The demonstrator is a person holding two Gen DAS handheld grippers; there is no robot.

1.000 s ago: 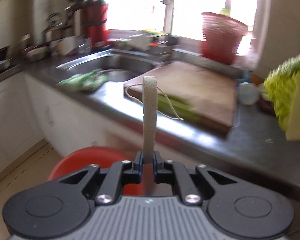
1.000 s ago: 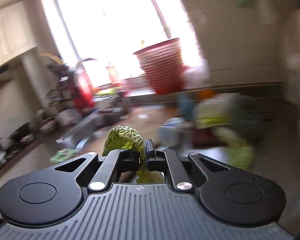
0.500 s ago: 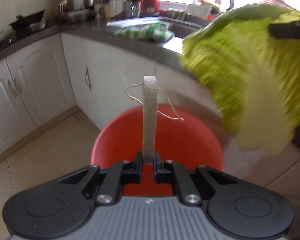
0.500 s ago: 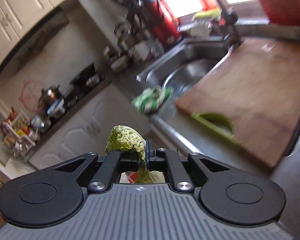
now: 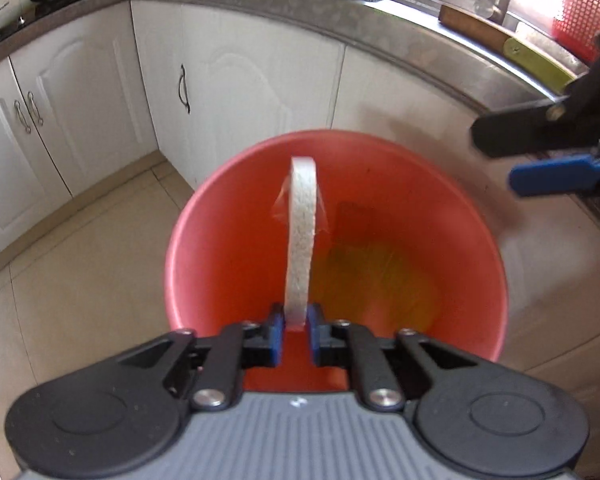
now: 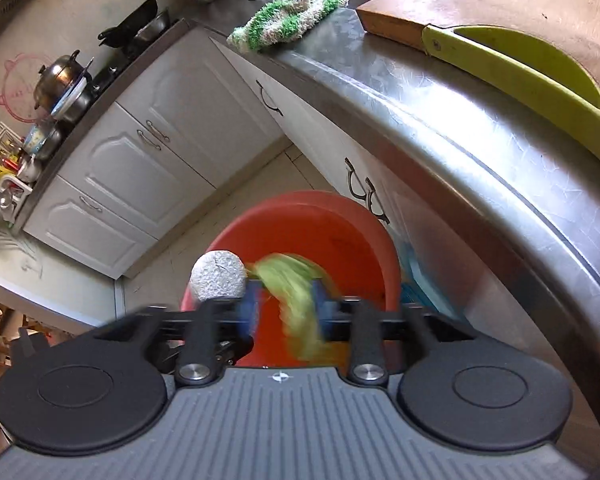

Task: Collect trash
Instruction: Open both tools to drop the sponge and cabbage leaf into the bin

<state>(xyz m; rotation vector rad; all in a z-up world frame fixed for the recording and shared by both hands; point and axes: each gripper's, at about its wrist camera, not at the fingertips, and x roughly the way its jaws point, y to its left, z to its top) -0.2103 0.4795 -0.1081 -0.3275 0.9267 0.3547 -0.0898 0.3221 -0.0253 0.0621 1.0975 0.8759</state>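
Observation:
An orange-red bucket (image 5: pixel 220 248) stands on the floor by the cabinets; it also shows in the right wrist view (image 6: pixel 312 232). My left gripper (image 5: pixel 295 334) is shut on a white foam strip (image 5: pixel 300 240) with thin plastic film, held over the bucket. My right gripper (image 6: pixel 286 314) is open above the bucket; a green cabbage leaf (image 6: pixel 296 300) is blurred between its jaws, dropping. A blurred yellow-green mass (image 5: pixel 376 276) shows inside the bucket. The right gripper's fingers (image 5: pixel 556 174) reach in from the right in the left wrist view. The foam's round face (image 6: pixel 219 276) shows beside the right gripper.
White cabinet doors (image 5: pixel 228 92) stand behind the bucket. The steel counter edge (image 6: pixel 480 132) runs overhead at right, with a wooden cutting board (image 6: pixel 512 4), a green-handled tool (image 6: pixel 532 64) and a green-white cloth (image 6: pixel 286 22). Pots (image 6: pixel 60 80) sit far left. Tiled floor (image 5: pixel 80 280) lies left.
Both grippers have come down from counter height to over the bucket. My right gripper has opened and the cabbage leaf is falling from it. The left still grips the foam strip.

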